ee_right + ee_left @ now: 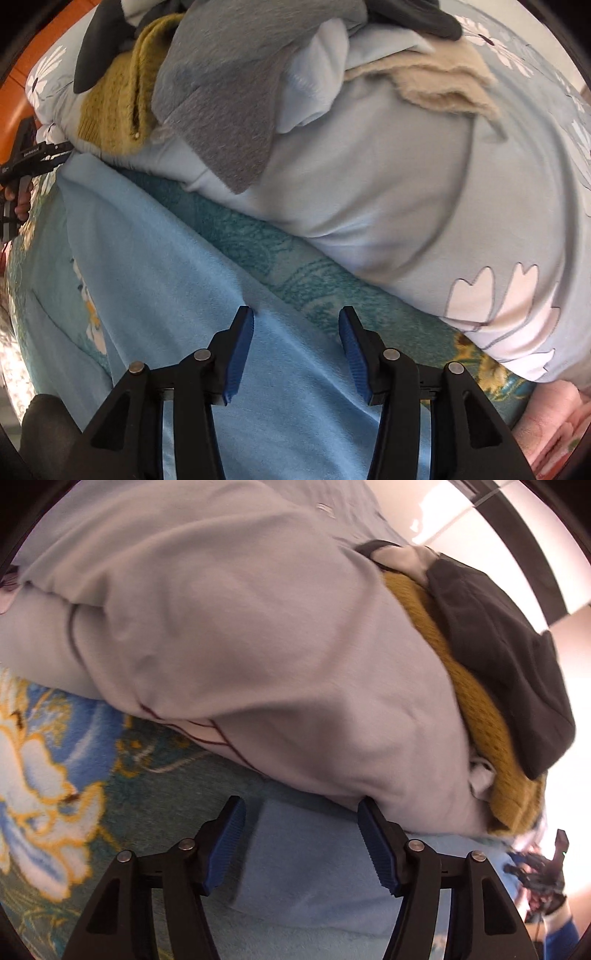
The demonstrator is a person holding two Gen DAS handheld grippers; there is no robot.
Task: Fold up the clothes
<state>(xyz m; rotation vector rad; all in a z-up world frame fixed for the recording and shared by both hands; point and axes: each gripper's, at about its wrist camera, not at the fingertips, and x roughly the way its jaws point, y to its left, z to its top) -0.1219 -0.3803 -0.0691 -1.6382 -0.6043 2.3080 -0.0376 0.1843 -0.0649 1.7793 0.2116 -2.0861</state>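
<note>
A light blue garment lies flat on the bed, in the left wrist view [306, 871] under my fingers and in the right wrist view [155, 280] spread wide. My left gripper [301, 808] is open and empty just above the garment's edge, close to a bulky grey duvet [221, 627]. My right gripper [296, 317] is open and empty above the garment's far edge. A pile of clothes lies on the duvet: a mustard knit [110, 96], a grey piece [225, 99], a dark piece [506, 672] and a beige fluffy piece [443, 85].
A teal blanket with blue and white flowers [48, 775] covers the bed under the garment. The flower-print duvet [443, 206] bulges behind it. A pink fabric [554, 424] lies at the right. The other gripper shows at each view's edge [546, 871] [26, 162].
</note>
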